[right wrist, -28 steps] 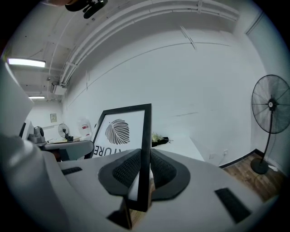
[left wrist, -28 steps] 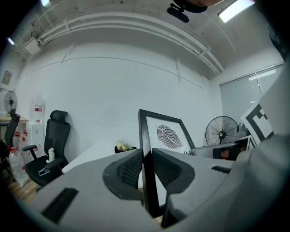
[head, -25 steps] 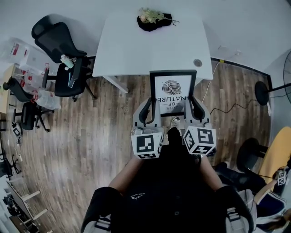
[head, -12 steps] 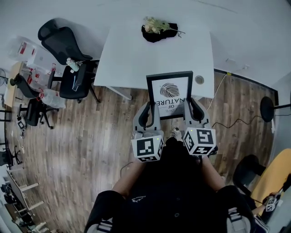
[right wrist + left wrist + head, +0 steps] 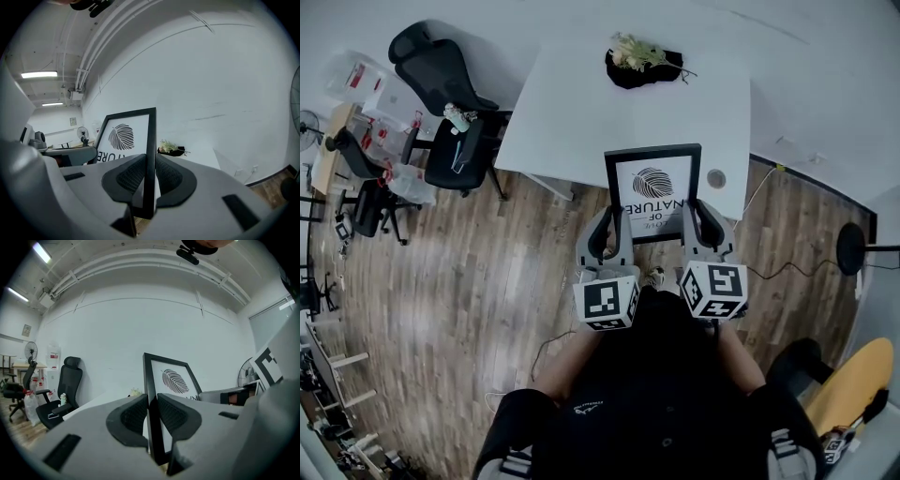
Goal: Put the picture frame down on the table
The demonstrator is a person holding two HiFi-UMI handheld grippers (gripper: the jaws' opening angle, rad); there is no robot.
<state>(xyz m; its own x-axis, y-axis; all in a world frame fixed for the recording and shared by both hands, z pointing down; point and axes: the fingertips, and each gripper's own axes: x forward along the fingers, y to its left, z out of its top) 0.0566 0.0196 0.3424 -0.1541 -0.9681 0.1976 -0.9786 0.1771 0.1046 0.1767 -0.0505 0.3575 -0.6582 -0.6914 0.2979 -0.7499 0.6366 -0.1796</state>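
Head view: picture frame (image 5: pixel 653 192) is held upright off the table (image 5: pixel 581 103), face toward the person, long axis running away from the body. Left gripper (image 5: pixel 612 220) is clamped on its left edge, right gripper (image 5: pixel 695 217) on its right edge, both level and equally near. The frame's far end overlaps the table's near edge and its lower part is over the wood floor (image 5: pixel 487 281); free tabletop lies straight ahead, with a dark flower bunch (image 5: pixel 642 61) at the far side. Left gripper view: jaws closed on the black frame edge, leaf print visible. Right gripper view: jaws pinch the other edge the same way. Likely needs a forward carry, then a lower.
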